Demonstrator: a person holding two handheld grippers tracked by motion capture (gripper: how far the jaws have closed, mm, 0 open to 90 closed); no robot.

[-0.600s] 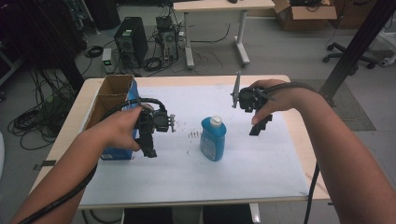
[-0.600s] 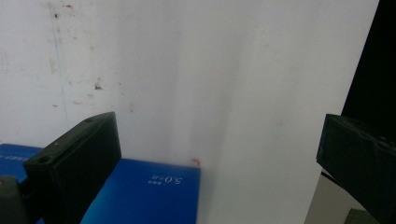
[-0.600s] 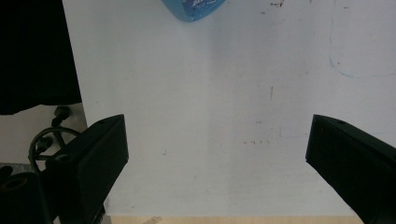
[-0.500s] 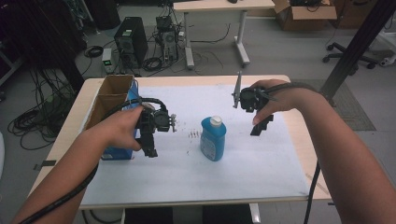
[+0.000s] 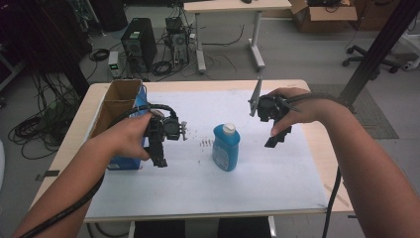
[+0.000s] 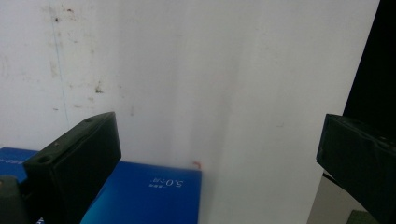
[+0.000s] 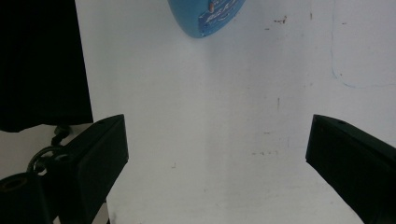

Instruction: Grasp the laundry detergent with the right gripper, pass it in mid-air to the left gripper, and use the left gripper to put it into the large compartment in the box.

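Note:
A blue bottle point(image 5: 225, 148) with a white cap stands upright near the middle of the white sheet point(image 5: 277, 173). My left gripper point(image 5: 159, 158) hovers to the bottom-left of the bottle, next to a blue-sided cardboard box point(image 5: 121, 99). Its jaws stand wide open with nothing between them point(image 6: 215, 135), and the box's blue face point(image 6: 144, 196) lies just below. My right gripper point(image 5: 276, 138) is held to the right of the bottle, apart from it. It is open and empty point(image 7: 217, 135), with the bottle's base point(image 7: 205, 16) farther ahead.
The wooden table point(image 5: 322, 148) edge runs past the sheet on the right. Small dark marks point(image 5: 204, 143) dot the sheet left of the bottle. Behind the table are computers point(image 5: 136, 44), cables and another desk point(image 5: 233, 7).

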